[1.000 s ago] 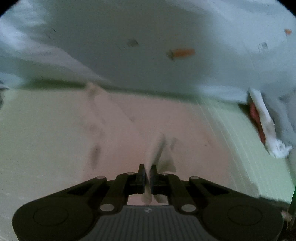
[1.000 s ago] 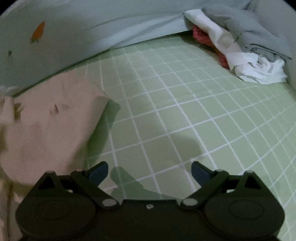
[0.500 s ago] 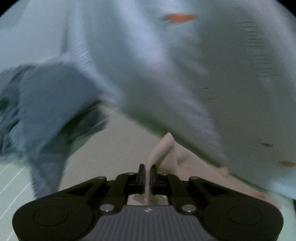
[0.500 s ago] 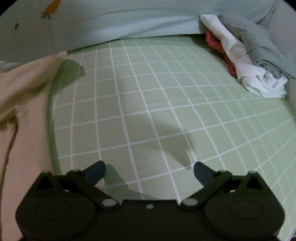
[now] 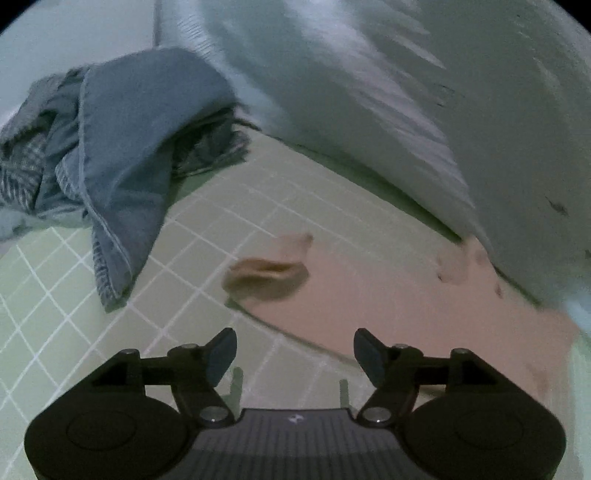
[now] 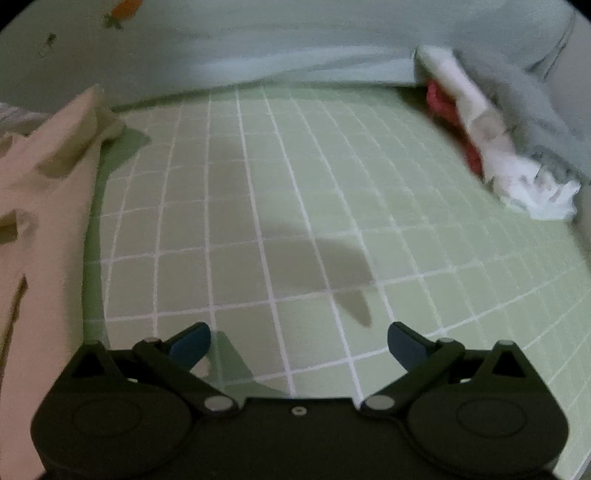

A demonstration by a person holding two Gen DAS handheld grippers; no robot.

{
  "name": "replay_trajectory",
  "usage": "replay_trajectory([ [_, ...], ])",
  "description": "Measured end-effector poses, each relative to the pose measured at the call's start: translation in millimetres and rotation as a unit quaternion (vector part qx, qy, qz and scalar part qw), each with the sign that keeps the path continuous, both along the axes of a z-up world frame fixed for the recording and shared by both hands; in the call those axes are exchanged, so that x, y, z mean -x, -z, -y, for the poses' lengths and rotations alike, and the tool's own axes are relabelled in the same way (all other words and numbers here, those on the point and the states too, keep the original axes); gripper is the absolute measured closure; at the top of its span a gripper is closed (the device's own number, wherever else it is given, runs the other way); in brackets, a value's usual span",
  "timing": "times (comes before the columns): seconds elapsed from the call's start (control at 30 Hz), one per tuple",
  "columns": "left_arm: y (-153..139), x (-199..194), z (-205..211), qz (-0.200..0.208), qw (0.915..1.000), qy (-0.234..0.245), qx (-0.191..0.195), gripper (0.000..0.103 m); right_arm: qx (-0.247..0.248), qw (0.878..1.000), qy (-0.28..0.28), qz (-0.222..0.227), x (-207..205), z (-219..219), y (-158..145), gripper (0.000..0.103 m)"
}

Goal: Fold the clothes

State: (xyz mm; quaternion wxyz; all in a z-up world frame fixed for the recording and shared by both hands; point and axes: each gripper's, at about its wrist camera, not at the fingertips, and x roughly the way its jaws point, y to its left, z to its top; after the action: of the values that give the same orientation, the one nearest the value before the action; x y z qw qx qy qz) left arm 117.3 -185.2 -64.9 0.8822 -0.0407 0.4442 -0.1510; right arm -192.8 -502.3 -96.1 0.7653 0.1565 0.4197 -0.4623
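Over the green checked sheet, the left gripper tilts steeply downward, and its jaws have just been opening — they now stand spread with nothing between them, the pink garment lying on the sheet just ahead of the fingertips, its near corner curled up in a small roll. This left wrist view alone shows a crumpled blue-grey garment heaped at upper left, one flap trailing onto the sheet, and a pale bedcover filling the upper right, blurred, its edge lying over the far side of the pink cloth. From the right wrist view, the right gripper also angles down at the bed, jaws spread wide and empty over bare green sheet — the pink garment sits well off to its left, with a folded corner raised at its far end. Only this view shows the pile at upper right: a white garment, a red one beneath it, and a grey one on top, all against the pale bedcover, which carries a small carrot print.
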Motion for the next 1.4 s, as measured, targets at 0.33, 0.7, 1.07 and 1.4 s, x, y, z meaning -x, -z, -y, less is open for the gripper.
replay_trajectory([
  [0.33, -18, 99, 13, 0.029, 0.9951, 0.089, -0.033, 0.021, 0.036, 0.995, -0.053, 0.071, 22, -50, -20, 0.000],
  [0.7, -25, 149, -4, 0.039, 0.9869, 0.144, -0.061, 0.019, 0.014, 0.991, -0.120, 0.054, 21, -113, -18, 0.000],
  [1.07, -21, 143, -31, 0.021, 0.9826, 0.175, -0.059, 0.019, -0.043, 0.995, -0.079, 0.054, 26, -131, -5, 0.090],
  [1.4, -18, 120, -65, 0.017, 0.9792, 0.198, -0.042, 0.019, -0.022, 0.993, -0.080, 0.083, 9, -178, -25, 0.100],
])
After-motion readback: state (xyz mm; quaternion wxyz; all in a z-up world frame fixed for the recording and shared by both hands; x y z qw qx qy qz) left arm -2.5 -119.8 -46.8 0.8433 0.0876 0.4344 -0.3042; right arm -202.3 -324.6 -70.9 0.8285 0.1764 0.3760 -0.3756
